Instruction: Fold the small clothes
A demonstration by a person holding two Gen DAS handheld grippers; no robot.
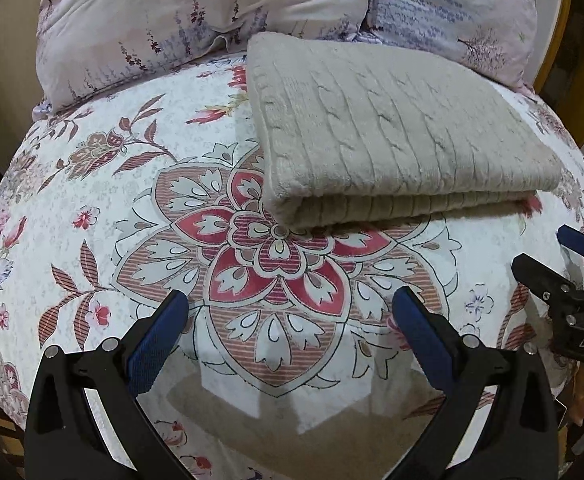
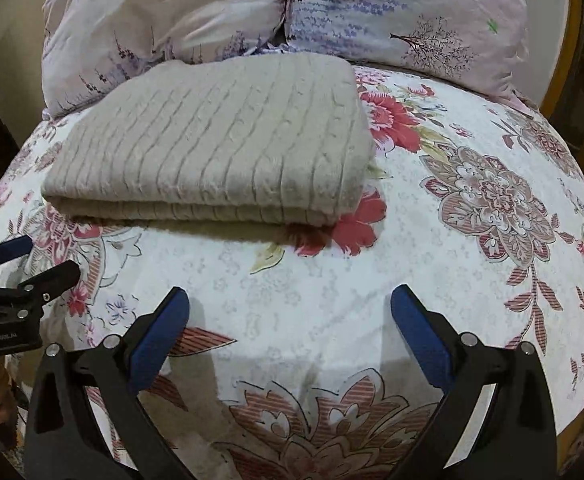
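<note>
Writing: white letters "DAS" on the black body of the right tool (image 1: pixel 572 258) where it enters the left wrist view at the right edge, the rest of the word cut off by the frame. In the right wrist view the left tool (image 2: pixel 27 258) carries a pale line of print on its body, too small and blurred to read. Left tool (image 1: pixel 289 312): blue-padded fingers spread wide, nothing between them, held above the floral bedsheet (image 1: pixel 103 208). Right tool (image 2: pixel 289 308): same wide spread, nothing gripped, over the sheet. Folded beige knit garment (image 1: pixel 392 132) lies flat on the bed ahead of both tools, well apart from the fingertips, its doubled fold edge facing the cameras, cable ribs running along the top. Same garment (image 2: pixel 219 148) sits left of centre in the right wrist view. Its far edge lies just in front of two floral pillows (image 1: pixel 195 16); whether it touches them cannot be told. What kind of garment it is stays hidden by the fold. Bed edges distorted and cropped by the fisheye; dark corners unreadable.
</note>
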